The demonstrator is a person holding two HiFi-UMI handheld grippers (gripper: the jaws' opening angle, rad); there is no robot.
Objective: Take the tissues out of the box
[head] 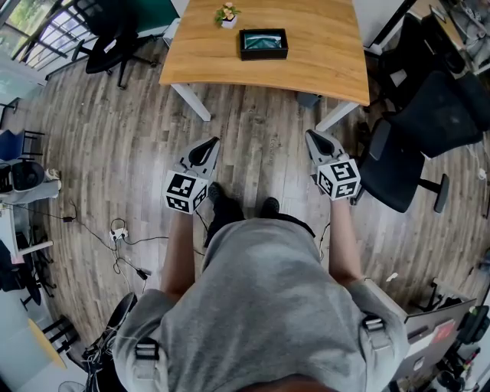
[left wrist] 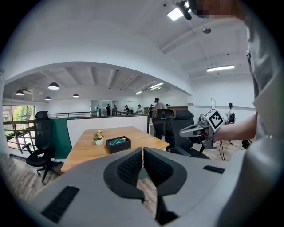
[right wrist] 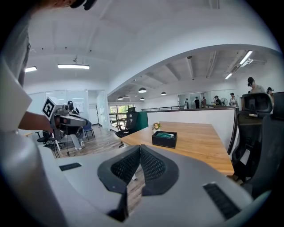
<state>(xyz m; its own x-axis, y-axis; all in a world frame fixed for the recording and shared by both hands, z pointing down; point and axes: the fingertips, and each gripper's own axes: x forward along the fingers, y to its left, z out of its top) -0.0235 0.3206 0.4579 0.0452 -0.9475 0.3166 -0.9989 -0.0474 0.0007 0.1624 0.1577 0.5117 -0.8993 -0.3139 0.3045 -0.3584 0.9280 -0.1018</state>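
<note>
- The black tissue box [head: 263, 44] sits at the top centre of the head view on the wooden table [head: 321, 61], just beside a small potted plant [head: 227, 14]. Something teal shows in its open top, which I take to be the tissues.
- The person stands well back from the table, with bare floor between, so neither gripper is near the box.
- The left gripper [head: 212, 142], at middle left, has its jaws pressed together with nothing between them. The right gripper [head: 311, 135], at middle right, is closed and empty too.
- If the jaws arrive closed like this, they would only poke the tissues down or shove the box; they need spreading first.
- The box looks light and loose on a smooth top. A one-sided pull could lift or drag it whole, perhaps into the plant, unless the other gripper braces it.
- Tissue is thin: a shallow pinch may slip or tear, and a deep one may haul out a wad.
- The black office chair [head: 406, 153] at the right stands close to the way in and could catch an elbow.
</note>
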